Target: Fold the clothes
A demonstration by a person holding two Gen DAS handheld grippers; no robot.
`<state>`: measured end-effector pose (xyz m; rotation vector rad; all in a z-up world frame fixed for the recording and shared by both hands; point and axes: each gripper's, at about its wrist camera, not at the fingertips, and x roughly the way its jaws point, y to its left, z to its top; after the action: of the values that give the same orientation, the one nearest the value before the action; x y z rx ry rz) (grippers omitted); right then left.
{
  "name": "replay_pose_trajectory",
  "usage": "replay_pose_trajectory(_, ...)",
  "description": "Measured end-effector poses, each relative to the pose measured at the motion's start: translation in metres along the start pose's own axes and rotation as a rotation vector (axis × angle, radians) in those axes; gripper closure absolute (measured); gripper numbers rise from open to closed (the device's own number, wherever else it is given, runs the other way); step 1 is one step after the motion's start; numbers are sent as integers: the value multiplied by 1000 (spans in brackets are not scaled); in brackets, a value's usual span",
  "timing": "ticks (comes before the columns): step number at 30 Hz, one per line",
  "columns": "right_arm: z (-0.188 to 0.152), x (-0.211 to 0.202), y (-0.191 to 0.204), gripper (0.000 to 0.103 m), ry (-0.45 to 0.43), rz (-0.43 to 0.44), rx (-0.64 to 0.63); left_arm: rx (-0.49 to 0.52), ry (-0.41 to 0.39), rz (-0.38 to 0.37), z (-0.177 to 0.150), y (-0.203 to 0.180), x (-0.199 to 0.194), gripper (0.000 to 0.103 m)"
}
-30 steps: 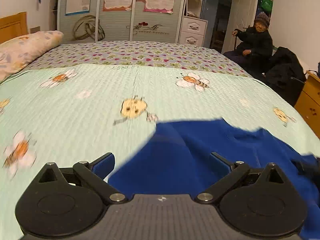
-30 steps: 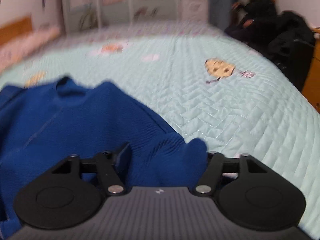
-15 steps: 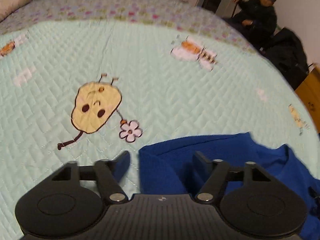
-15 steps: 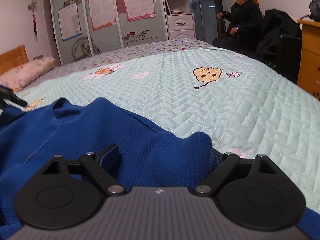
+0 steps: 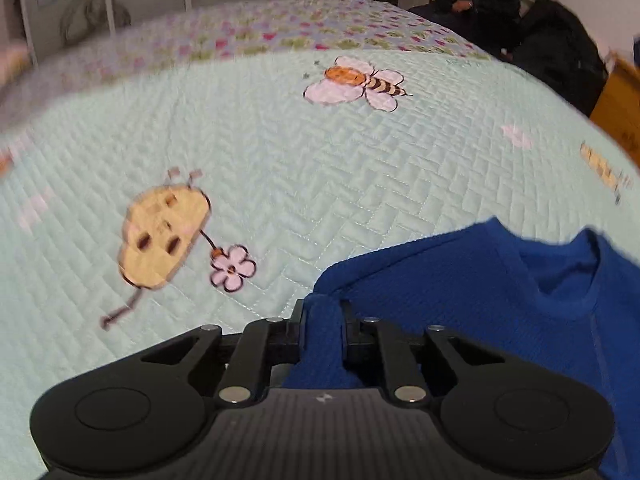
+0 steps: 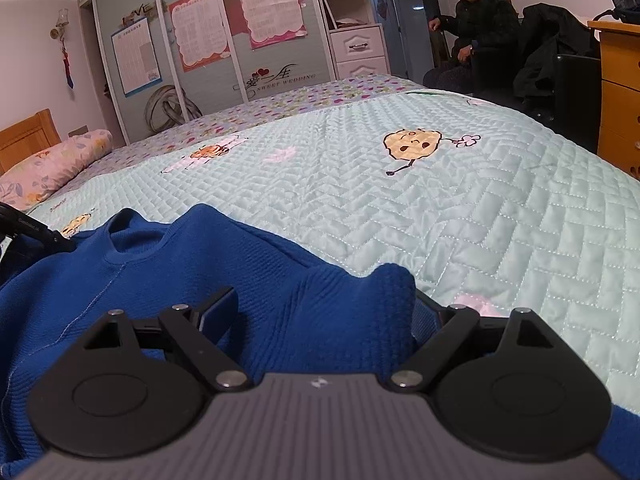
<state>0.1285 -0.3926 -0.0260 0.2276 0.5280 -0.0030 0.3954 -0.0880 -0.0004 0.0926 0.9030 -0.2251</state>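
Blue knit sweater [image 5: 480, 280] spread on quilted bed [image 5: 320, 152], collar far. Left tool [image 5: 323, 320] pinched on shoulder fold; right tool [image 6: 324, 312] spread, fabric bunched between fingers. Soft, limp, light, judged stretchy; best gripped at seams.

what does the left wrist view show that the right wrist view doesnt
Only the left wrist view shows the left gripper shut on a fold of the blue sweater, and a big bee print.

Only the right wrist view shows the right gripper open with sweater cloth bunched between its fingers, plus a pink pillow and posters.

Both show the sweater's collar, the green quilt and the seated person.
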Motion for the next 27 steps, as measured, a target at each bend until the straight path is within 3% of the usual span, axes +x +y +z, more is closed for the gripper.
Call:
replay_pose_trajectory(7,2,2,15,15,20,-72,-90,55,-40,189,-24,-9,-41,88)
replay_pose_trajectory(11,8,2,39,15,51,-71,-201,65,-24,244,-21,2,-46,87)
replay_pose_trajectory(14,16,5,44,15,82,-52,-174,60,48,199,-17,10,-39,84)
replay_pose_trajectory(15,20,2,44,16,73,-44,-159,63,89,154,-19,12,-33,82)
replay_pose_trajectory(17,32,-6,39,16,28,-11,-102,90,88,157,-25,15,-33,70)
replay_pose_trajectory(20,46,-3,36,16,12,-18,-113,7,24,148,-31,31,-46,58)
replay_pose_trajectory(23,48,28,36,17,186,-36,-220,-140,-43,102,-39,48,-67,56)
replay_pose_trajectory(25,45,38,32,16,217,-23,-257,-172,-79,100,-48,48,-80,55)
replay_pose_trajectory(27,45,45,29,15,241,-4,-272,-190,-116,105,-61,42,-91,48)
